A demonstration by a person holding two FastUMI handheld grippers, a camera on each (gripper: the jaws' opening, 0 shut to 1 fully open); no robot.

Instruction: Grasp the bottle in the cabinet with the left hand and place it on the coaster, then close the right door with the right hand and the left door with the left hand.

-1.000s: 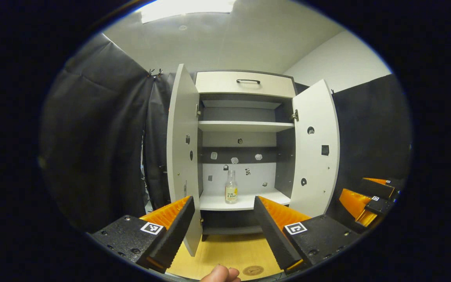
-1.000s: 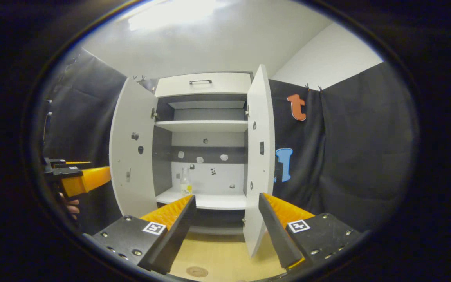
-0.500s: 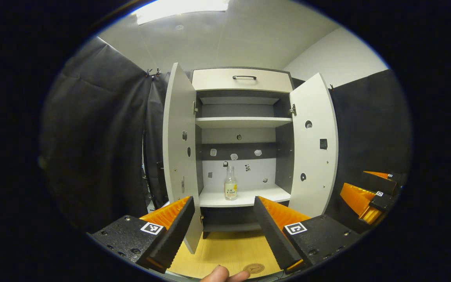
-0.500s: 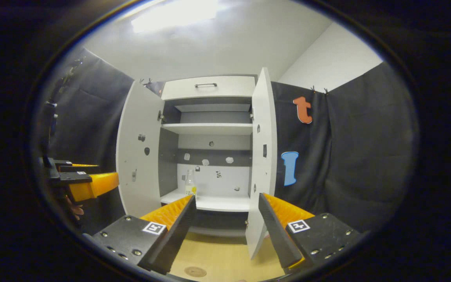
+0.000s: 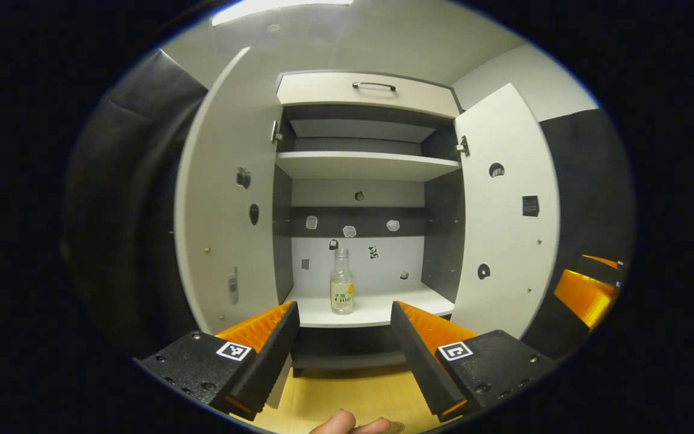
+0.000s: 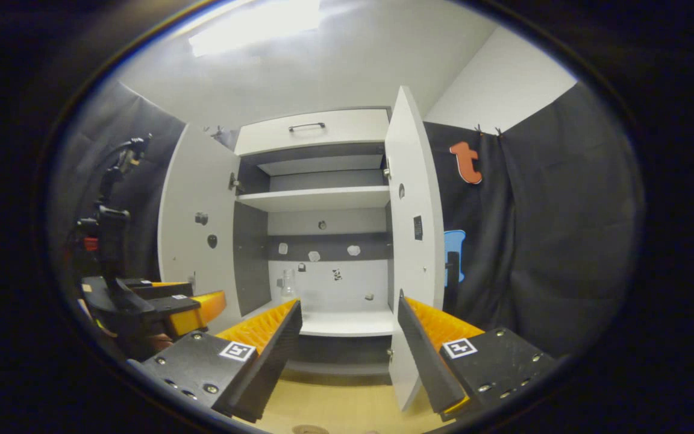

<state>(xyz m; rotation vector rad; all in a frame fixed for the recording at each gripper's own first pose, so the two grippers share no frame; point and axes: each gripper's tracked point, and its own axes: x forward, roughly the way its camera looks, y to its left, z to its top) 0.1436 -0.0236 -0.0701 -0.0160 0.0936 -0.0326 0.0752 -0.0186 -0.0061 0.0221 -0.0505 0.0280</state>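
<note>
Left tool (image 5: 342, 343): released, in front of the shelf, apart from the bottle.
Right tool (image 6: 348, 343): released, empty.
Bottle (image 5: 341, 290): upright on cabinet shelf (image 5: 377, 310).
Doors: both open.

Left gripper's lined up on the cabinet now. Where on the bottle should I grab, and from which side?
Take the bottle around its straight labelled body, below the narrow neck, coming in level from the open front. It stands upright and alone on the lower shelf, and the open left gripper already faces it between both open doors.

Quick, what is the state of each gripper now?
Left gripper: open, holding nothing; bottle ahead on shelf.
Right gripper: open, holding nothing.
</note>
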